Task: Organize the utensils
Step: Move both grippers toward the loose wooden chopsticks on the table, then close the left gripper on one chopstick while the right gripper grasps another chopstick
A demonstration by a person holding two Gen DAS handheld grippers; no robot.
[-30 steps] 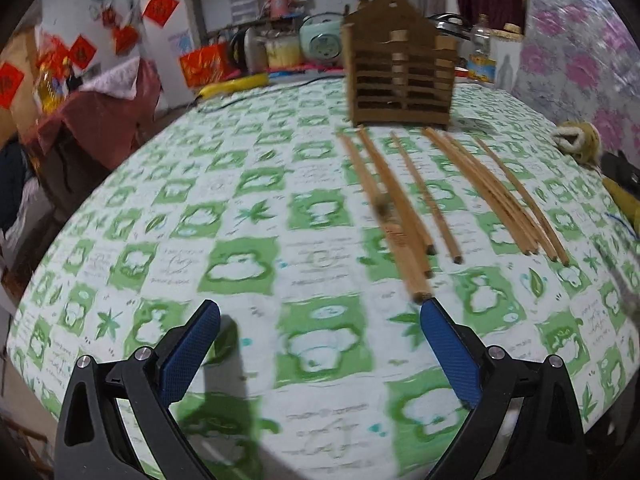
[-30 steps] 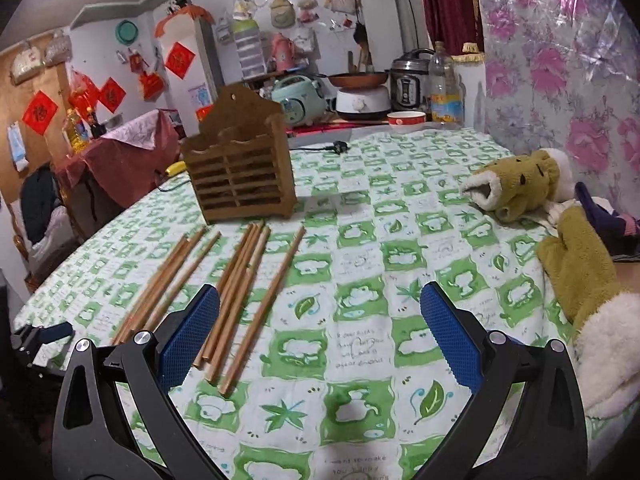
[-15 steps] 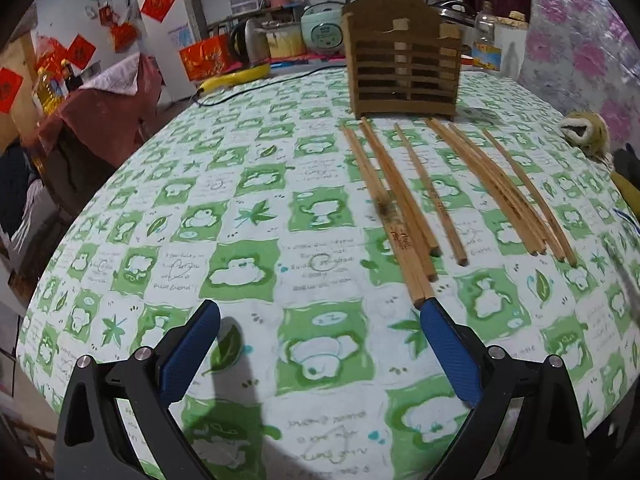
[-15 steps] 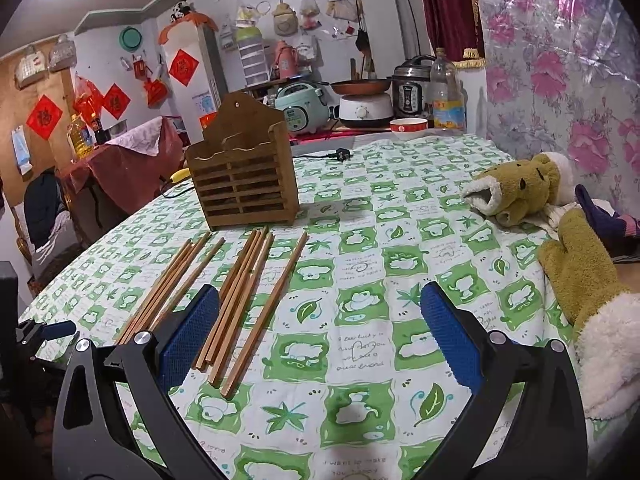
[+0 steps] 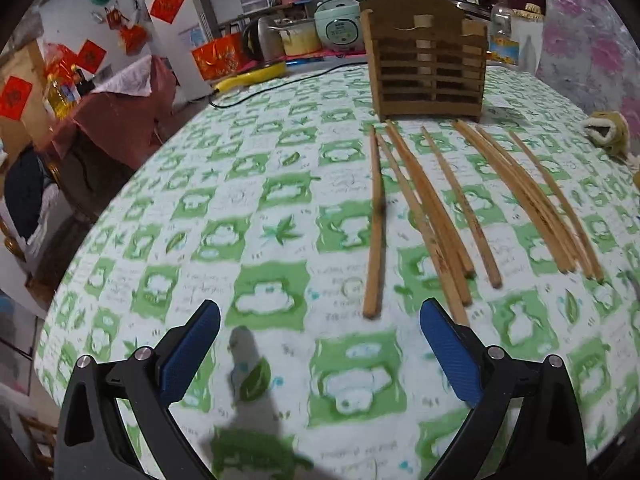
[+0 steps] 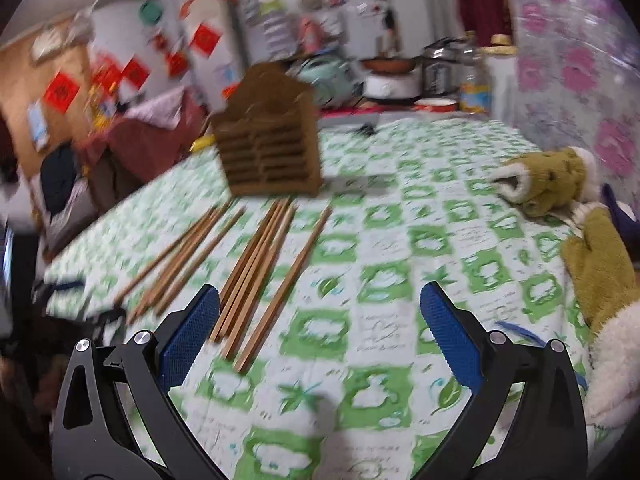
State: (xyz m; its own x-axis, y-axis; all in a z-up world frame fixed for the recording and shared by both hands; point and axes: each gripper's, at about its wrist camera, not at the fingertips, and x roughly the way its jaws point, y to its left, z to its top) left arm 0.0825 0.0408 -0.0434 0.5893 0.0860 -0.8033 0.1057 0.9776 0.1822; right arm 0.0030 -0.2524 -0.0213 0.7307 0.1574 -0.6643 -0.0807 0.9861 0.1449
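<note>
On the table, task items: we find the chopsticks [image 5: 440, 216] lying loose on the green-and-white tablecloth [image 5: 272, 216], fanned out in front of the wooden holder [image 5: 426, 46]; none stands in the holder yet, as far as we can see.
Wooden holder: it stands upright at the far side of the table, just beyond the far tips of the chopsticks; in the right wrist view the wooden holder [image 6: 268, 148] is blurred.
Leftmost chopstick: one stick [image 5: 375, 224] lies a little apart from the others; its near end points into the gap of the left gripper.
Left gripper [image 5: 320, 354]: we hold it wide open and empty; its right pad [image 5: 448, 350] sits just beside the near ends of the chopsticks; we cannot tell whether it touches them.
Right gripper [image 6: 320, 340]: we hold it wide open, grasping nothing; its left pad [image 6: 188, 338] is near the ends of the middle bundle [image 6: 256, 268]; contact cannot be confirmed.
Risk, rolling: we judge that a pad nudging a round stick sideways may roll it out of reach; cause: closing off-centre.
Risk, multiple pick: sticks in the bundles lie touching; a wide closure may trap several and drop some in transit.
Risk, flat grasp: thin sticks lie flush on cloth; pads may snag the tablecloth or slip over the stick.
Risk, blur: the right wrist view is smeared; aim may suffer.
Bystanders: plush slippers [image 6: 556, 182] lie at the right, well apart.
</note>
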